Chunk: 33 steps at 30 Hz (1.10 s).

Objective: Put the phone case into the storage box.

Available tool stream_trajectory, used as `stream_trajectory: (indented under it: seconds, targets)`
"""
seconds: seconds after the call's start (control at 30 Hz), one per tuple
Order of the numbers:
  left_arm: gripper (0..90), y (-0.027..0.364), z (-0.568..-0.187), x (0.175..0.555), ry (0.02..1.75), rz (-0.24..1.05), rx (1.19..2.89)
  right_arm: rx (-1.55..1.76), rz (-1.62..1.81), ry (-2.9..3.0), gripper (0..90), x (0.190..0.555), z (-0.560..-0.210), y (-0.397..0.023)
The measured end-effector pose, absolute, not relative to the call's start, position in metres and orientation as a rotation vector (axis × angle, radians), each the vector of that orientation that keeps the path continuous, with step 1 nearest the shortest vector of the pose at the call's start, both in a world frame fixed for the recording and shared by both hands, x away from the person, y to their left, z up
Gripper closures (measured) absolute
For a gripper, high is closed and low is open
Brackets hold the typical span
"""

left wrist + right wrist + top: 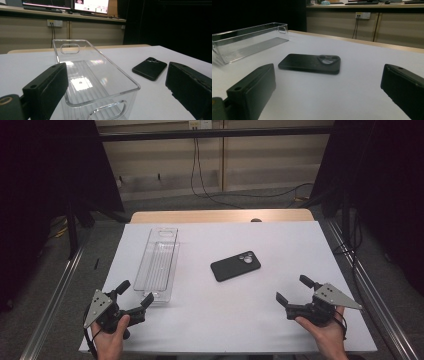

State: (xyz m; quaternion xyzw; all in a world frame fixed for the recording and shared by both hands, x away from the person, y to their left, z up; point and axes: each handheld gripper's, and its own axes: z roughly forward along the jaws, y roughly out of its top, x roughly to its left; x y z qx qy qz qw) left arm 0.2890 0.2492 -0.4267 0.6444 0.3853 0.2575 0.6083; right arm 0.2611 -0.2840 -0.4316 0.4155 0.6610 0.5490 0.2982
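Note:
A black phone [235, 265] lies back-up near the middle of the white table, its camera cluster toward the far right. A long clear plastic bin [157, 263] stands empty on the left half, lengthwise away from me. My left gripper [135, 293] is open at the front left, its jaws spread just short of the bin's near end [100, 100]; the phone [149, 68] lies beyond to the right. My right gripper [295, 290] is open at the front right, pointing at the phone [310, 63] with bare table between; the bin [247, 41] shows at far left.
The white table top [280, 240] ends in a wooden strip at the far edge. Metal rails run along both sides. Cables trail over the floor behind, and dark curtains hang on the left and right.

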Motion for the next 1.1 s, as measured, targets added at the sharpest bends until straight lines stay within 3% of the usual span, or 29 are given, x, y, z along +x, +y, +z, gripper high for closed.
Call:
stream_trajectory:
  seconds: [1.1]
  targets:
    - [4.3,0.246,-0.428,0.289,0.898,0.591,1.513,1.033,1.482,1.799,1.3,0.316,-0.426,-0.246]
